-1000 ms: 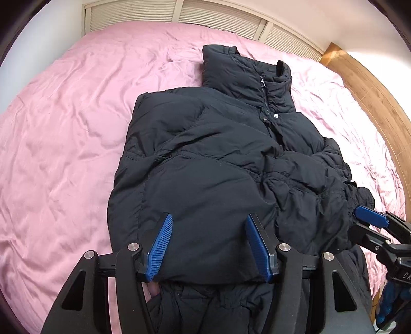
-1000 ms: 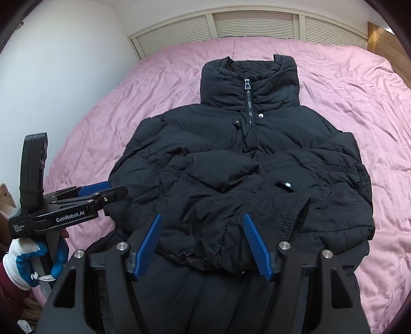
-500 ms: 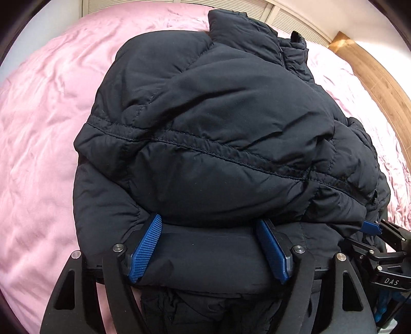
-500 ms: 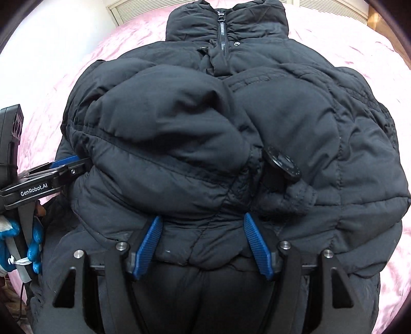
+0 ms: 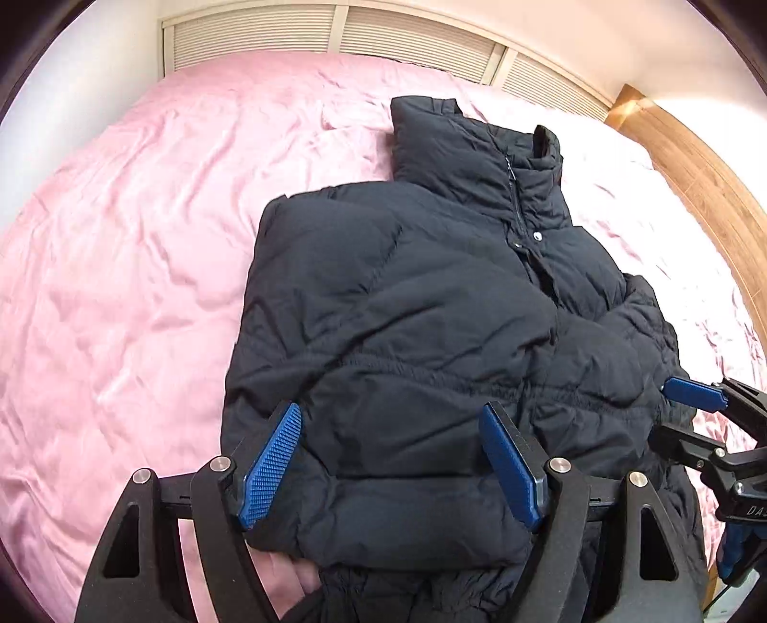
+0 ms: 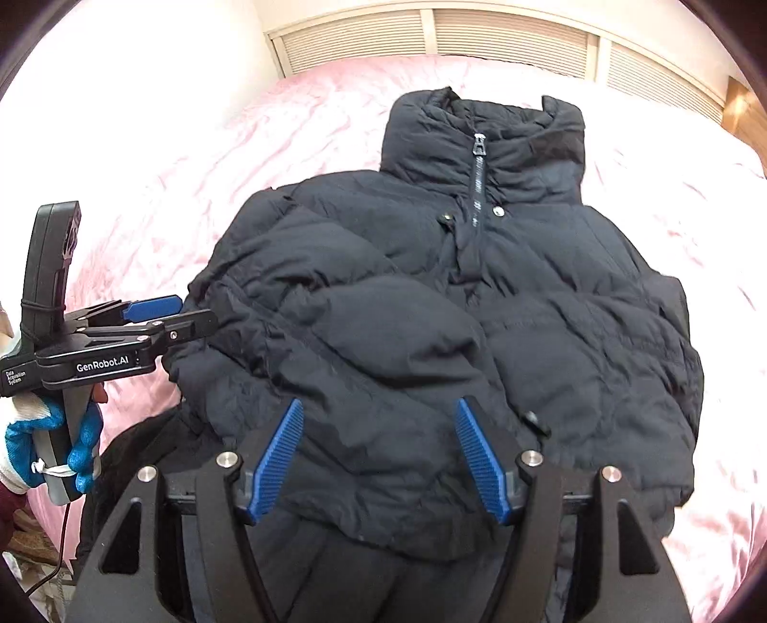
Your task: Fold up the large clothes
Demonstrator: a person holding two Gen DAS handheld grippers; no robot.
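Note:
A black puffer jacket (image 5: 431, 297) (image 6: 431, 297) lies front up on the pink bed, its collar at the far end and its sleeves folded across the chest. My left gripper (image 5: 390, 417) hovers over the jacket's near folded edge. It is open wide, and the puffy cloth lies under the blue pads without being pinched. In the right wrist view the left gripper (image 6: 182, 314) sits at the jacket's left side. My right gripper (image 6: 378, 409) is open over the same near edge, further right, and shows side-on as the right gripper (image 5: 676, 417).
The pink sheet (image 5: 120, 287) spreads wide to the left and beyond the collar. White louvred panels (image 6: 503, 43) stand behind the bed, and a wooden frame (image 5: 695, 182) runs along its right side. A gloved hand (image 6: 48, 431) holds the left gripper's handle. More dark cloth (image 6: 383, 589) lies under my fingers.
Half a second ago both grippers were low and close on the jacket, which filled both views; they have since drawn back. The left jaws stand wider than a second ago.

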